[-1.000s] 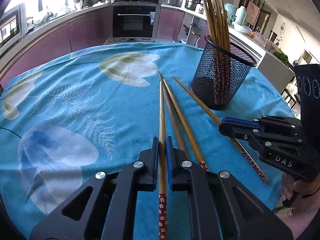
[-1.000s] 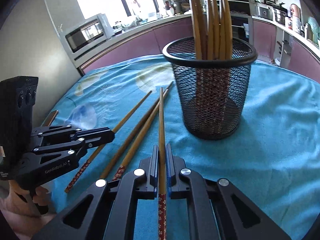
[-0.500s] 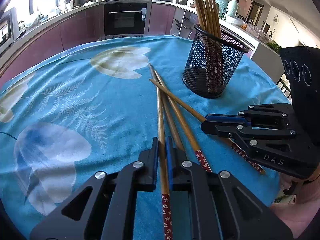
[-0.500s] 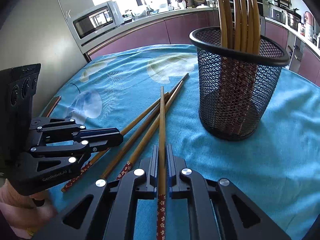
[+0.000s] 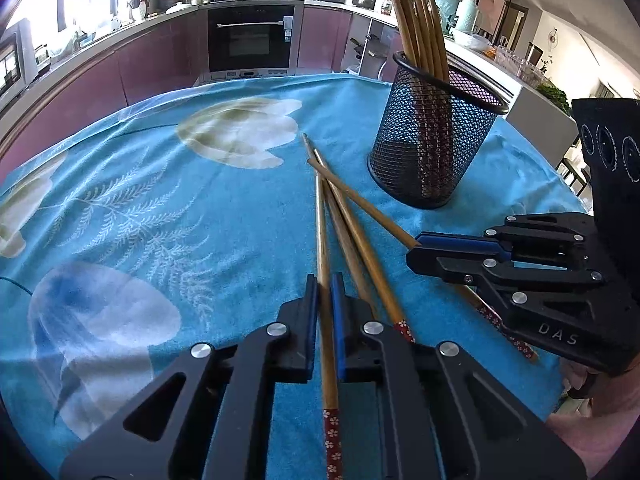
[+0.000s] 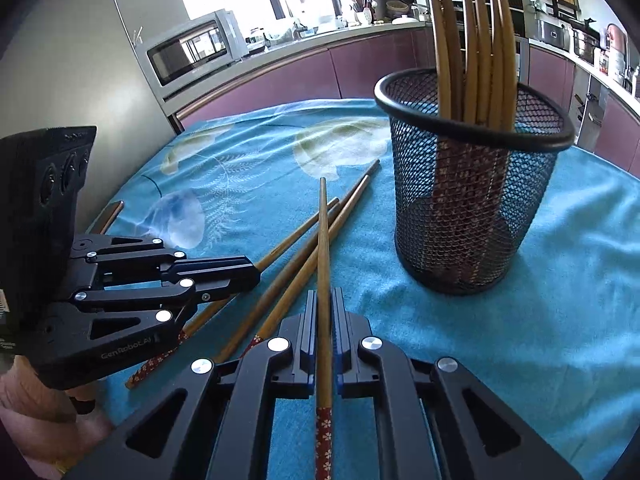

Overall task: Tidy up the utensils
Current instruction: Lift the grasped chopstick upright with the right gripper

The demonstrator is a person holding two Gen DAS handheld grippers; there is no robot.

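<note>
A black mesh cup [image 5: 434, 140] holding several wooden chopsticks stands on the blue cloth; it also shows in the right wrist view [image 6: 472, 184]. My left gripper [image 5: 324, 284] is shut on a chopstick [image 5: 322, 232] with a red flowered end. My right gripper [image 6: 324, 300] is shut on another chopstick [image 6: 323, 240], raised so its tip crosses above the others. Two loose chopsticks [image 5: 360, 240] lie on the cloth between the grippers. The right gripper shows in the left wrist view [image 5: 416, 246], the left gripper in the right wrist view [image 6: 252, 274].
The table carries a blue cloth with flower prints [image 5: 160, 208]. Kitchen counters, an oven [image 5: 250, 36] and a microwave [image 6: 192, 50] stand beyond the table. The table's edge is close behind the cup.
Both grippers keep their chopsticks. The right gripper's chopstick has swung leftwards and lifted, now crossing over the others. The cup appears closer in the right wrist view.
</note>
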